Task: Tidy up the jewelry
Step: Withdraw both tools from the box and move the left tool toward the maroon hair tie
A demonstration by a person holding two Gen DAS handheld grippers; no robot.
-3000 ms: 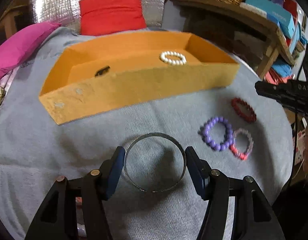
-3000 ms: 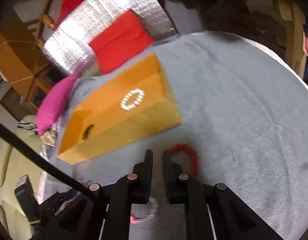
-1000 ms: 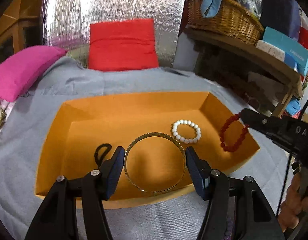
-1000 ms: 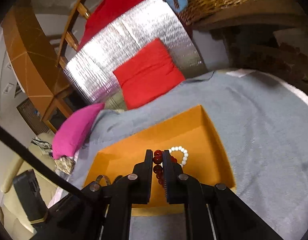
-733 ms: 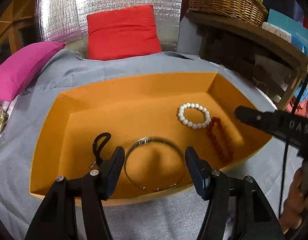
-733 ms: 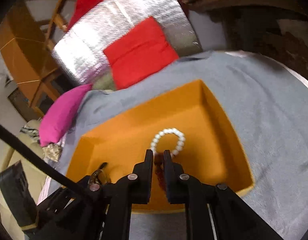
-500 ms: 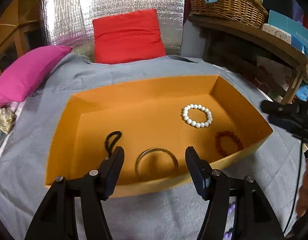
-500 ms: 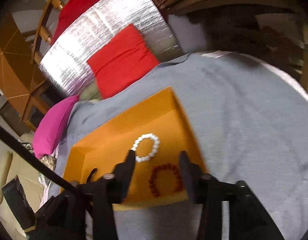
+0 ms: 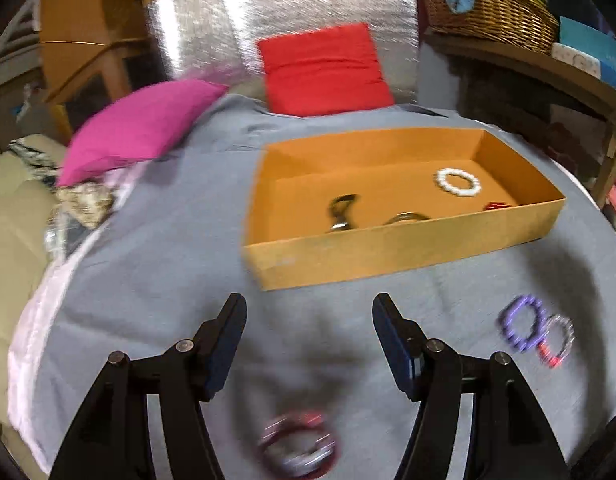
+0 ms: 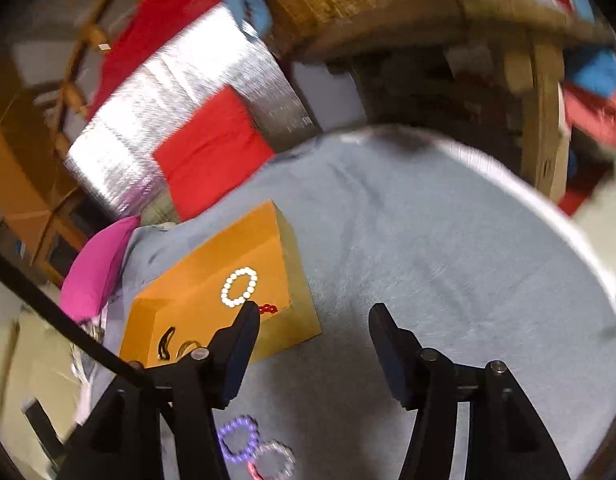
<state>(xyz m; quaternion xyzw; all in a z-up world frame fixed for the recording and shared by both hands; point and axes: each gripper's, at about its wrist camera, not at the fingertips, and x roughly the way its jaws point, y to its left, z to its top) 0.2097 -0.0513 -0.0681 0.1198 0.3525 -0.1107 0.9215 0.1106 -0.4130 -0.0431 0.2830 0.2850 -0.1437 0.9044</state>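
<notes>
Left wrist view: the left tool (image 9: 308,320) hangs wide apart and empty above the grey cloth (image 9: 155,280) that covers the bench.
Right wrist view: the right tool (image 10: 314,326) is also spread wide with nothing between its pads, off to the right of the orange tray (image 10: 211,296).
Already in the tray (image 9: 404,240): a white bead bracelet (image 9: 456,182), a few red beads (image 9: 496,205) peeping over the front wall, part of a metal bangle (image 9: 406,218), and a dark looped piece (image 9: 342,208) too blurred to name.
Left on the cloth: a purple bead bracelet (image 9: 522,322) touching a pale bracelet with pink beads (image 9: 558,338), both right of the left tool; a red and silver ring-shaped piece (image 9: 297,450) lies just under that tool, badly smeared by motion.
Handling, as I judge it: the bead bracelets look light and limp, probably strung on elastic, so they should sag and swing from whatever point is pinched.
Where to hold: nip one side of the loop across the beads, pads closing on a single bead or the cord between two.
Risk: round beads may roll out of a shallow pinch, and the two touching bracelets could come up together.
Red and silver piece: stiffness cannot be told from this blur.
</notes>
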